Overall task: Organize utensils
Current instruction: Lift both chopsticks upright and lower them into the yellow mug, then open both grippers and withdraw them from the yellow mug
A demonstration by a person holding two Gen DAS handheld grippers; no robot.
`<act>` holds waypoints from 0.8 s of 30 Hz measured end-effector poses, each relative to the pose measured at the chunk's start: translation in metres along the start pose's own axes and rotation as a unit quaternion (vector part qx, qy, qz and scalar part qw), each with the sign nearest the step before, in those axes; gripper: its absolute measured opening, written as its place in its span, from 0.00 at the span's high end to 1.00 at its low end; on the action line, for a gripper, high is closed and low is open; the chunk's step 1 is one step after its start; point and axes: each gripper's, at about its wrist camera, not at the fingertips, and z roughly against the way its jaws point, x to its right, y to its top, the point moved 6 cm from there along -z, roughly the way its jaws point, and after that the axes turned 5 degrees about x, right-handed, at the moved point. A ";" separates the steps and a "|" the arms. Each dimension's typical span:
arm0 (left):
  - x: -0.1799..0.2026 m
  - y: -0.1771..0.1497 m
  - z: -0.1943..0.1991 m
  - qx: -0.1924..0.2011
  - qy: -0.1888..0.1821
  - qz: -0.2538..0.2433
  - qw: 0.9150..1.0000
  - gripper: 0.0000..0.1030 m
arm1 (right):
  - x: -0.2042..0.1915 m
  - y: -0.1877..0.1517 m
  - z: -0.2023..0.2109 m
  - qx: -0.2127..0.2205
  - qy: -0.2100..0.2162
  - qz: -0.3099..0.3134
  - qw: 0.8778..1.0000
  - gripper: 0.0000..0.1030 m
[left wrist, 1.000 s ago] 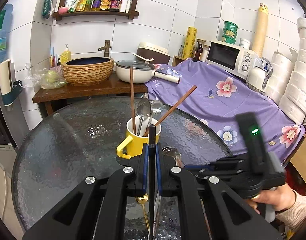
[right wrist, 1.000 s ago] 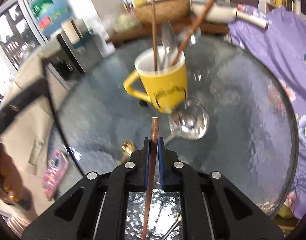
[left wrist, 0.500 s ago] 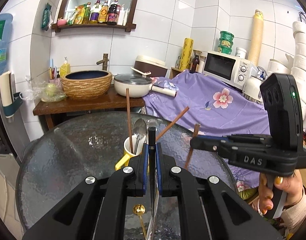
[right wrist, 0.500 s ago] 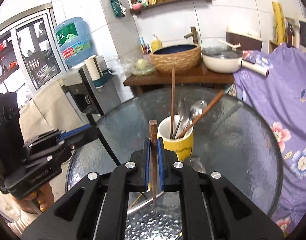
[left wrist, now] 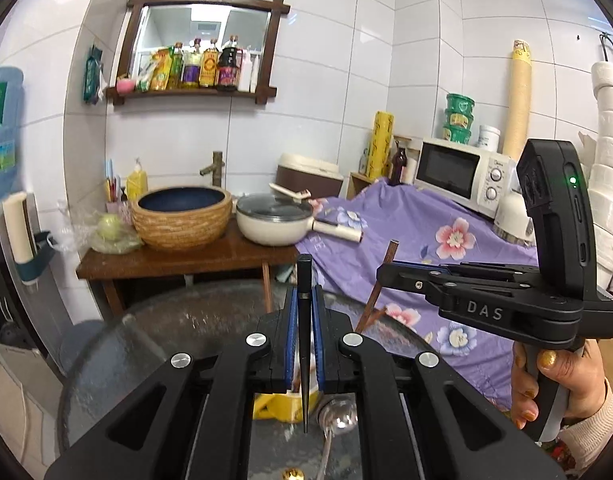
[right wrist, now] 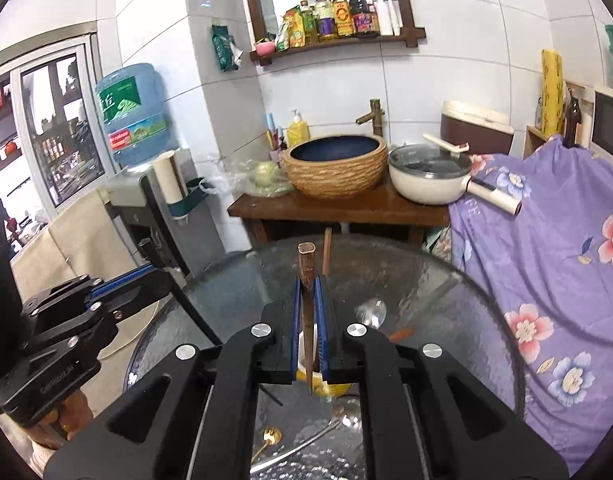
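Observation:
My left gripper (left wrist: 304,300) is shut on a black chopstick (left wrist: 304,344) that stands upright between its blue pads. My right gripper (right wrist: 307,296) is shut on a brown chopstick (right wrist: 306,280), also upright. Both are held high above the round glass table (right wrist: 446,304). The yellow mug (left wrist: 284,402) with utensils sits below, mostly hidden behind the jaws in both views. A silver ladle (left wrist: 336,416) lies beside the mug, and a gold-ended spoon (right wrist: 270,438) lies on the glass. The right gripper (left wrist: 390,276), held in a hand, shows at the right of the left wrist view.
Behind the table a wooden stand (right wrist: 338,210) carries a woven basin (right wrist: 334,164) and a white pot (right wrist: 426,178). A purple floral cloth (right wrist: 546,248) covers the counter on the right, with a microwave (left wrist: 458,174). A water dispenser (right wrist: 130,112) stands at the left.
Both grippers have risen well above the table with their chopsticks still clamped. The mug has dropped low in both views and is now largely hidden by the jaws.

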 end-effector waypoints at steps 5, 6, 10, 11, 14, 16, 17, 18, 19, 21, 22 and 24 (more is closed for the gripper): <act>-0.011 0.026 -0.009 0.023 0.019 0.007 1.000 0.93 | 0.003 0.032 -0.002 0.021 -0.018 0.008 1.000 0.92; -0.012 0.029 -0.012 0.026 0.021 0.009 0.999 0.93 | 0.003 0.035 -0.004 0.022 -0.021 0.009 0.999 0.92; -0.018 0.029 -0.030 0.024 0.025 0.023 0.999 0.93 | 0.008 0.040 -0.017 0.014 -0.028 0.005 0.999 0.92; -0.018 0.027 -0.034 0.023 0.029 0.023 0.999 0.93 | 0.010 0.038 -0.020 0.012 -0.029 0.004 0.999 0.92; -0.022 0.017 -0.051 0.013 0.035 0.027 0.999 0.93 | 0.015 0.030 -0.031 0.001 -0.032 0.001 0.999 0.92; -0.025 0.010 -0.058 0.006 0.038 0.031 0.999 0.93 | 0.017 0.022 -0.039 -0.008 -0.034 0.001 0.999 0.92; -0.026 0.006 -0.063 0.000 0.036 0.036 0.999 0.93 | 0.018 0.019 -0.043 -0.012 -0.035 0.001 0.999 0.92; -0.027 0.002 -0.068 -0.006 0.038 0.037 0.999 0.93 | 0.019 0.014 -0.046 -0.017 -0.035 0.003 0.999 0.92; -0.028 -0.002 -0.071 -0.010 0.042 0.035 0.998 0.93 | 0.020 0.010 -0.049 -0.021 -0.035 0.003 0.999 0.92; -0.030 -0.008 -0.077 -0.018 0.041 0.037 0.998 0.93 | 0.021 0.002 -0.055 -0.028 -0.036 0.005 0.999 0.92; -0.030 -0.012 -0.080 -0.023 0.042 0.036 0.998 0.93 | 0.022 -0.002 -0.058 -0.030 -0.037 0.006 0.999 0.92; -0.032 -0.017 -0.084 -0.028 0.045 0.037 0.998 0.93 | 0.024 -0.010 -0.062 -0.037 -0.036 0.004 0.999 0.92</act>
